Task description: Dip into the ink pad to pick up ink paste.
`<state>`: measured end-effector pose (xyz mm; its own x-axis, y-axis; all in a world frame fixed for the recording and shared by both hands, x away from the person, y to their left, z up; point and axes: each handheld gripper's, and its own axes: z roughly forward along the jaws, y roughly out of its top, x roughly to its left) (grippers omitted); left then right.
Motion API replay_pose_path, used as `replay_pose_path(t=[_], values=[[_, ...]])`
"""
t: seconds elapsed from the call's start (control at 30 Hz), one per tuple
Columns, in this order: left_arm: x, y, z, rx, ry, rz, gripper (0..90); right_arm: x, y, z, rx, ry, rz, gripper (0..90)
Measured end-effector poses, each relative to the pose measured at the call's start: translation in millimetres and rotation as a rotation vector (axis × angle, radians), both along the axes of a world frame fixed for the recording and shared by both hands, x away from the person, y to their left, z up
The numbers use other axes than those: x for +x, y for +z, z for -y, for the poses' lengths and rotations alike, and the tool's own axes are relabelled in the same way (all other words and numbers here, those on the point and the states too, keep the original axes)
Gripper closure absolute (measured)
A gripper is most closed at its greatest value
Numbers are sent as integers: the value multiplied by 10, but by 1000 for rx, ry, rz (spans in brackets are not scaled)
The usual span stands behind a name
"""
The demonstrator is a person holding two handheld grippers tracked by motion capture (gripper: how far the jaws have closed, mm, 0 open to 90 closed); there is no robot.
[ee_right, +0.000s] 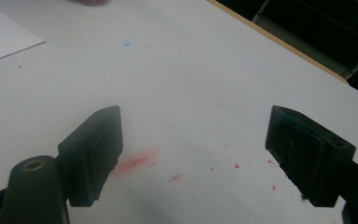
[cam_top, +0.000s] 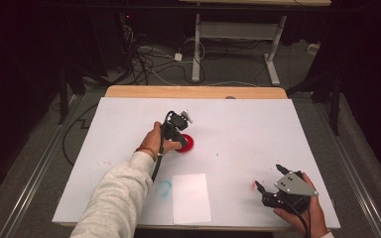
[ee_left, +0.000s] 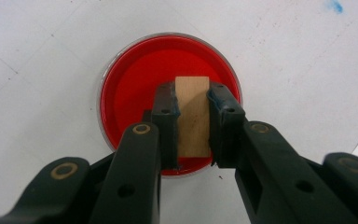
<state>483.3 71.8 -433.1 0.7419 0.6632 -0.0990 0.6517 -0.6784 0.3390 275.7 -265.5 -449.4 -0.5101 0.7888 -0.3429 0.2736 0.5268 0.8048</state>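
A small wooden block (ee_left: 193,116) sits over the round dish of red paint (ee_left: 135,88), squeezed between the left gripper (ee_left: 192,122) jaws, arm stretched forward. The right gripper (cam_top: 268,182) rests low near the table's (cam_top: 258,124) front edge, jaws wide apart.

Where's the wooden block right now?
The wooden block is clamped in the left gripper, held over the red dish, which the high view places left of the table's middle, beyond the white paper sheet.
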Motion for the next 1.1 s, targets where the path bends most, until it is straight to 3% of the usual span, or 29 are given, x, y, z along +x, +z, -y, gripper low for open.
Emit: replay_pose_path(t=[0.13,0.37,1.1], values=[[-17,-9,-2,-5,4,11,740,-3,2,7,1,0,3,194],[-42,3,62,52,-13,33,740,-8,1,-4,-3,5,1,195],[-44,22,56,30,-4,26,739,-21,14,-7,-3,9,13,194]])
